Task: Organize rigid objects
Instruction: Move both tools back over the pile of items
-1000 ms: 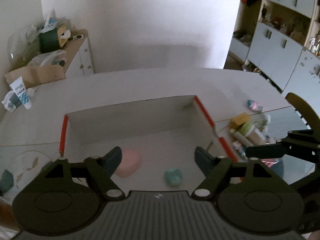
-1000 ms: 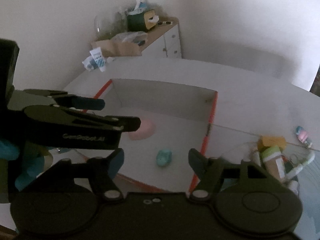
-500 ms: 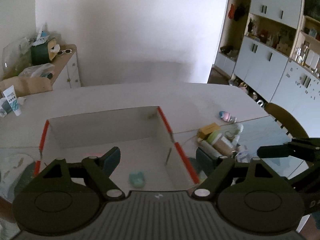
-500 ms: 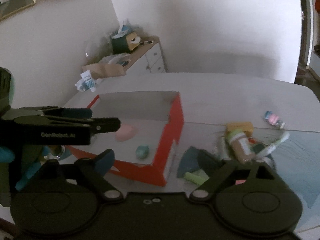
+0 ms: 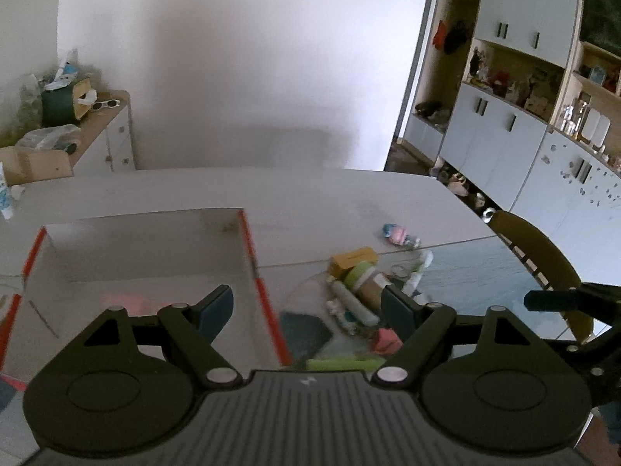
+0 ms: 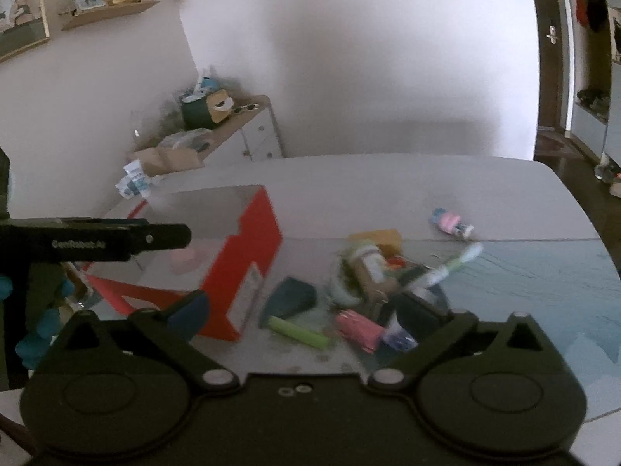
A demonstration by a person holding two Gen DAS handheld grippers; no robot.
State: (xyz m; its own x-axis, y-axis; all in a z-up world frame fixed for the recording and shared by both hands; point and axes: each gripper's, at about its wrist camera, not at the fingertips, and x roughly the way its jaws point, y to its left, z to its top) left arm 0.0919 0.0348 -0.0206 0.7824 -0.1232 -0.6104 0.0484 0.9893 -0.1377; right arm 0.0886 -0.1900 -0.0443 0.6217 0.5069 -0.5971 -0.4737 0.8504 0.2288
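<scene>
A pink item (image 5: 128, 303) is lying inside the red box (image 6: 248, 268). Beside the box, a cluttered pile (image 6: 372, 283) is still waiting. The right gripper (image 6: 306, 310) is opening empty; the left gripper (image 5: 306, 308) is gaping wide, holding nothing

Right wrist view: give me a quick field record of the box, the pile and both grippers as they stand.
box: red and white box, open top, left of the pile
in box: pink item, blurred
pile: loose items on the table, right of the box; green tube, pink item, dark wedge, brown bottle
apart from pile: small pink and blue item, farther back
right gripper: jaws opening, nothing between them, facing the pile
left gripper: open, empty
</scene>
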